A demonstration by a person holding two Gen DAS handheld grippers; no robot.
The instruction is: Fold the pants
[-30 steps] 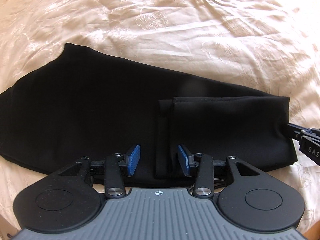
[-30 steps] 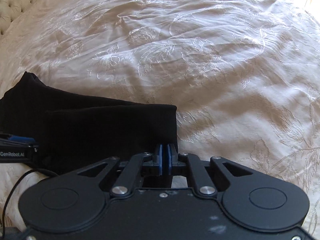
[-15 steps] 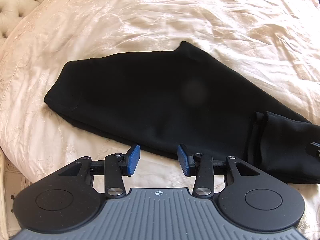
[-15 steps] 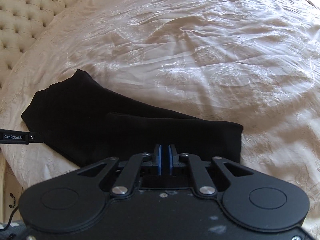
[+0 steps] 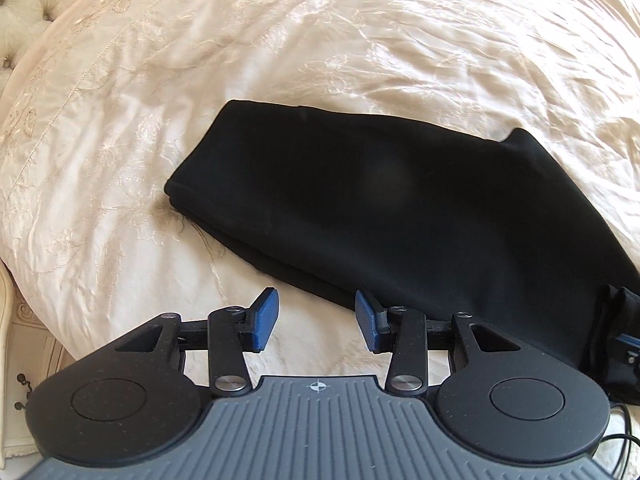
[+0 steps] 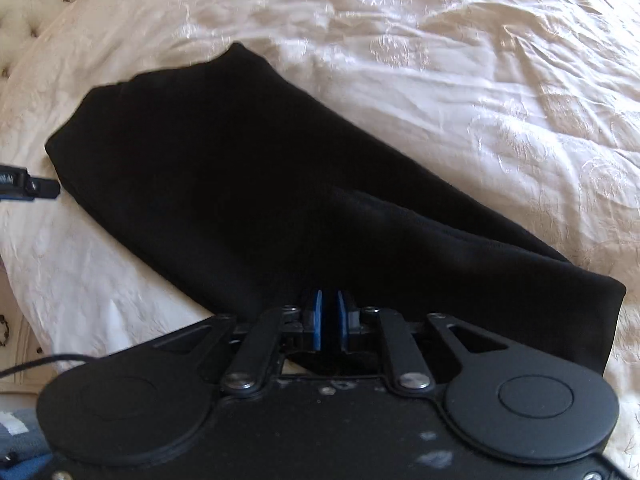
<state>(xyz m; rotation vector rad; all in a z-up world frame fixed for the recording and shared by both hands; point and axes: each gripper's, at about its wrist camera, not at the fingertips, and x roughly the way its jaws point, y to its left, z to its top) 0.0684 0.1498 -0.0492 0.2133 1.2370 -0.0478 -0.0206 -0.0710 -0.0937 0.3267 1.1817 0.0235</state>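
Black pants (image 5: pixel 400 216) lie folded lengthwise on a bed covered with a cream embroidered bedspread (image 5: pixel 360 40), the dark cloth running diagonally from a blunt end toward the tufted headboard (image 5: pixel 28 4) down to the near right, where a doubled-over end sits at the frame's lower right edge. In the right wrist view the same pants (image 6: pixel 260 184) stretch from upper left to a squared end at lower right, a second layer of cloth lying over the near half.

The left tool (image 5: pixel 316 320) hovers at the near long edge of the garment with its blue pads (image 5: pixel 264 318) set wide apart; the right pad sits just at the cloth's edge, the left one over bare bedspread, and nothing lies between them. The right tool (image 6: pixel 329 320) has its blue pads drawn narrow, with only a slim gap showing, right at the pants' near edge; whether cloth is pinched between them cannot be told. Part of the left tool (image 6: pixel 28 188) shows at the left edge of the right wrist view, just beside the pants' far end. A pale carved cabinet (image 5: pixel 24 380) stands beside the bed.
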